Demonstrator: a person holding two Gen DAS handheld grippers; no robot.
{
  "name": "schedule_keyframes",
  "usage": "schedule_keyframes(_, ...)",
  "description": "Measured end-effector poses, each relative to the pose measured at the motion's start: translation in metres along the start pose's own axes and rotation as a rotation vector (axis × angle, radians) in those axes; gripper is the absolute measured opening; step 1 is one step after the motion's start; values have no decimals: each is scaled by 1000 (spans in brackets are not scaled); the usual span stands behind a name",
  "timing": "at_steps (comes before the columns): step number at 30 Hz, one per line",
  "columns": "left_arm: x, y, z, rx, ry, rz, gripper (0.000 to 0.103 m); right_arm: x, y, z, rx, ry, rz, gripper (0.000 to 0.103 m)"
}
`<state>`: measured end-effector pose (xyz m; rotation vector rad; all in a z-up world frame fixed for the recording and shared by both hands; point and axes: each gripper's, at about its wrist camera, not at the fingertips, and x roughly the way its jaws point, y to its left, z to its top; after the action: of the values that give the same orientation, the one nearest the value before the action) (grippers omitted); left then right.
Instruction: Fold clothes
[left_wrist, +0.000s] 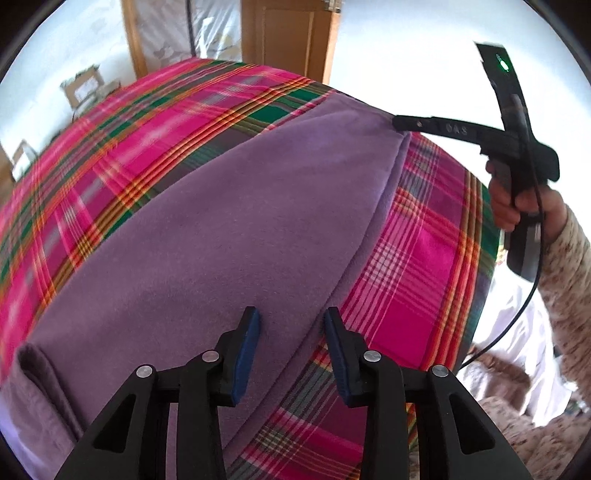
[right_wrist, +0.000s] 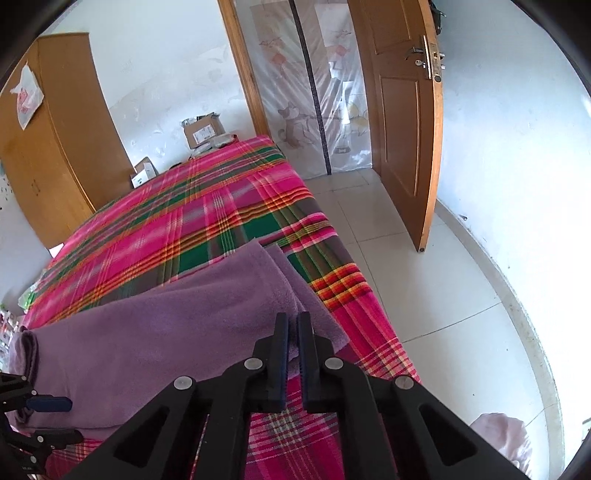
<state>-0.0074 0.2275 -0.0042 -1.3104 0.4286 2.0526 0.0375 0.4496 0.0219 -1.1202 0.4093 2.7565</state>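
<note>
1. The left gripper (left_wrist: 291, 325) hovers with fingers spread above the purple fleece garment (left_wrist: 221, 229).
2. That garment lies flat on the pink plaid bedsheet (right_wrist: 177, 214).
3. The right gripper (right_wrist: 293, 332) pinches the garment's corner.

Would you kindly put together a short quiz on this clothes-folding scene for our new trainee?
1. True or false: the left gripper is shut on the purple cloth.
2. What does the purple cloth lie on? A) a bare floor B) a plaid sheet C) a wooden table
3. Which gripper pinches a corner of the cloth?

Key: 1) False, its jaws stand open above the cloth. 2) B. 3) The right gripper, shut on the corner.
</note>
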Motion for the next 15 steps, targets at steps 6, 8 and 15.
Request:
schedule_keyframes(6,0,-8,-2,41,7,45,38,-10,-4,11,21,-38,6,4)
schedule_keyframes(8,0,-7,-2,28,9,39,38,-14,-3,15,20,-50,1,4)
schedule_keyframes(15,-2,-6,-3,18,8,25,38,-26,-2,15,35,-72,-1,4)
